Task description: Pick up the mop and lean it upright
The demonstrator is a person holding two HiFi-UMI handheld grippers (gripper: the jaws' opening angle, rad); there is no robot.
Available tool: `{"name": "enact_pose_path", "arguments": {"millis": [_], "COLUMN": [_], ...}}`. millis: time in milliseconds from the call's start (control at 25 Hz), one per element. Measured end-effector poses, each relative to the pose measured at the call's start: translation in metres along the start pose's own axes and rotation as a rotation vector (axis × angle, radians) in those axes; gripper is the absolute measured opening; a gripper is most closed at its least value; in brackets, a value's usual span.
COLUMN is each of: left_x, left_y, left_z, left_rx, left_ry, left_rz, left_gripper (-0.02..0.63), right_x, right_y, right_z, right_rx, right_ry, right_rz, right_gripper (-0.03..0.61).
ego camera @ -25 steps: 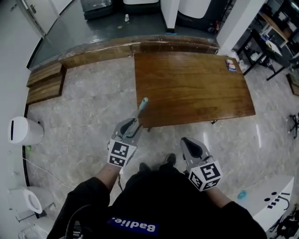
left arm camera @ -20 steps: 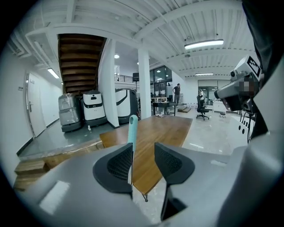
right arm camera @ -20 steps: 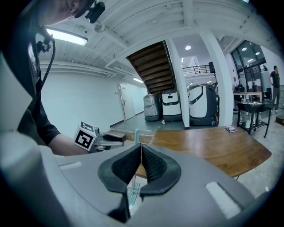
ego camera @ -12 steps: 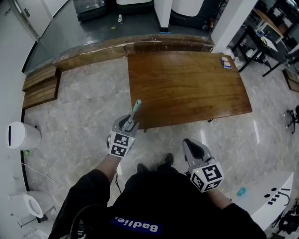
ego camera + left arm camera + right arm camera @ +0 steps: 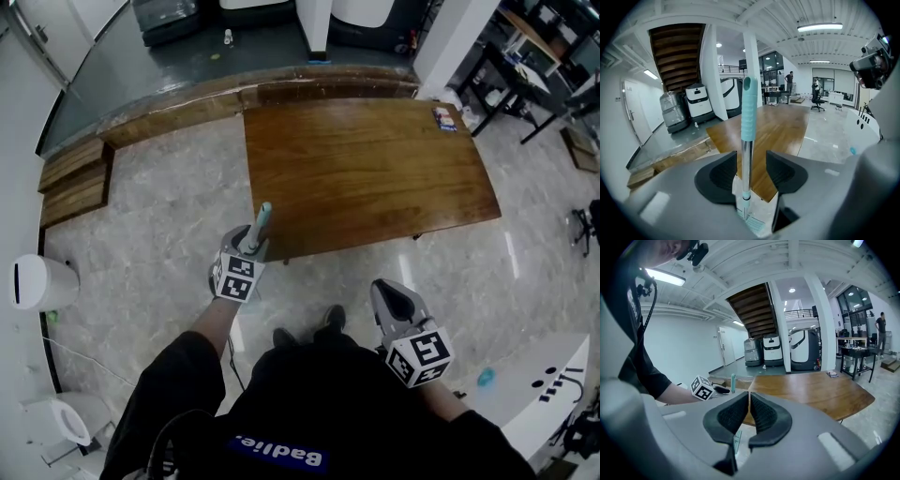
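Mop (image 5: 263,217): stands upright on the pale stone floor (image 5: 159,216), teal grip on top, chrome pole (image 5: 746,159) below, flat head at the bottom; sits just beside the near corner of the wooden table (image 5: 375,169). Left gripper (image 5: 251,240): straddles the pole, jaws spread and just been opening, a gap on each side, pads clear of the metal. Right gripper (image 5: 394,298): hangs well apart to the right, jaws pressed together on nothing.

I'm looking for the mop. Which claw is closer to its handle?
Left. The mop handle stands inside the left claw, which has just been opening; the right claw is shut, well apart from it.
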State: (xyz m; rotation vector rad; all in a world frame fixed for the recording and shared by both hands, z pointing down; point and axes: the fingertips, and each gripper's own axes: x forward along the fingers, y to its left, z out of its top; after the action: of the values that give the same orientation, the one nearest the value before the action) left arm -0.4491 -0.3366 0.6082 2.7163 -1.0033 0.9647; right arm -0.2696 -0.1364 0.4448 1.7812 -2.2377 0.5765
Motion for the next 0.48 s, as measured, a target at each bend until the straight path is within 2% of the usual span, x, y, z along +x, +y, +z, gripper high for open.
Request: {"name": "enact_pose_path", "arguments": {"millis": [480], "left_x": [0.034], "left_y": [0.006], "left_z": [-0.014], "left_rx": [-0.001], "left_ry": [0.078], "left_rz": [-0.002], "left_gripper": [0.211], "right_x": [-0.01], "right_y": [-0.015], "right_z": [-0.005], "right_rx": [0.015], "right_ry": [0.025], "right_rz": [-0.045], "right_gripper": [0.02]}}
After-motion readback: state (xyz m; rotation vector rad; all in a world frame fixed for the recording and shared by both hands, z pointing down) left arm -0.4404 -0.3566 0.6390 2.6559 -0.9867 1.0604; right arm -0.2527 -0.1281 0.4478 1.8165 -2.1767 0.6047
